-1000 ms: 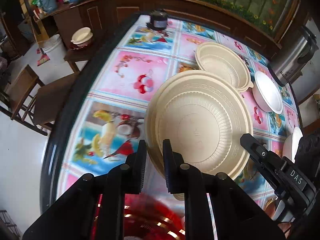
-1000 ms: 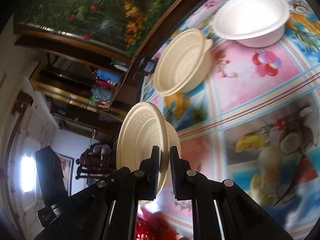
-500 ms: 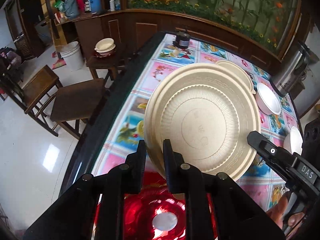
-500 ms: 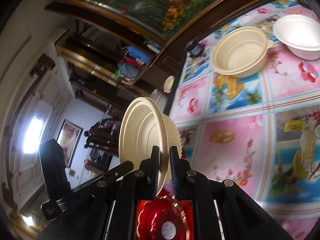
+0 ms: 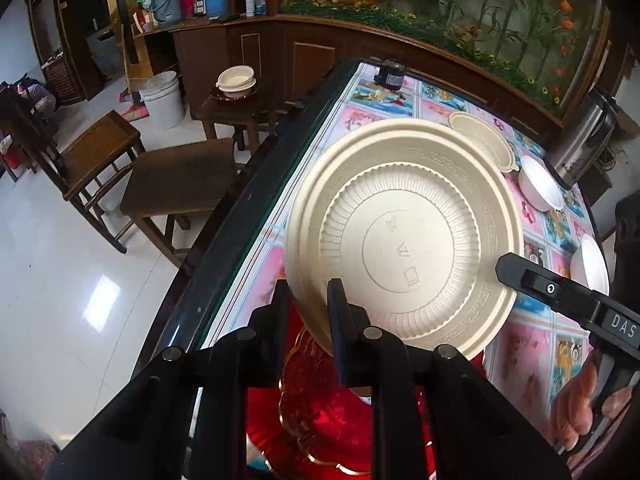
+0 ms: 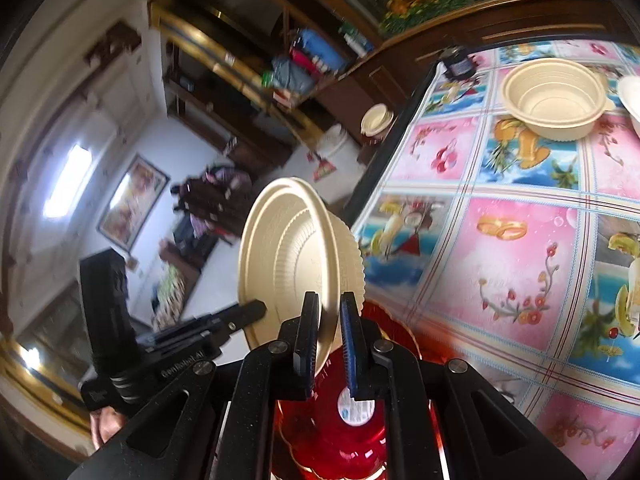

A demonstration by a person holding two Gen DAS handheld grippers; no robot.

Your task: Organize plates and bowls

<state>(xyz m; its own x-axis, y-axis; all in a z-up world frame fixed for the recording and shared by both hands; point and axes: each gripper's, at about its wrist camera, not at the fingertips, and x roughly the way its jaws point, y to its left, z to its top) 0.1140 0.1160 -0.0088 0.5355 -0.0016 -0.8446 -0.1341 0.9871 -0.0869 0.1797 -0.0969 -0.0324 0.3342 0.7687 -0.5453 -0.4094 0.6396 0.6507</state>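
Since one second ago the beige plate [image 5: 404, 236] has been lifted off the table and carried toward the near edge, so it now hangs above the red plate [image 5: 320, 412] at the bottom centre of the left wrist view. Both tongs grip this same plate: the left gripper [image 5: 308, 308] is closed on its lower rim, and the right gripper [image 6: 330, 320] pinches the rim at the lower centre of its own frame, with the plate tilted almost on edge. I think the risk is a slip, because only the thin rim is held and two hands may pull against each other and bend it. It looks like light moulded plastic, matte, with fine radial ribs and an embossed border. A deeper beige bowl [image 6: 554, 96] and a smooth white bowl [image 5: 540, 184] stand on the glossy fruit-print tablecloth [image 6: 520, 264], upper right.
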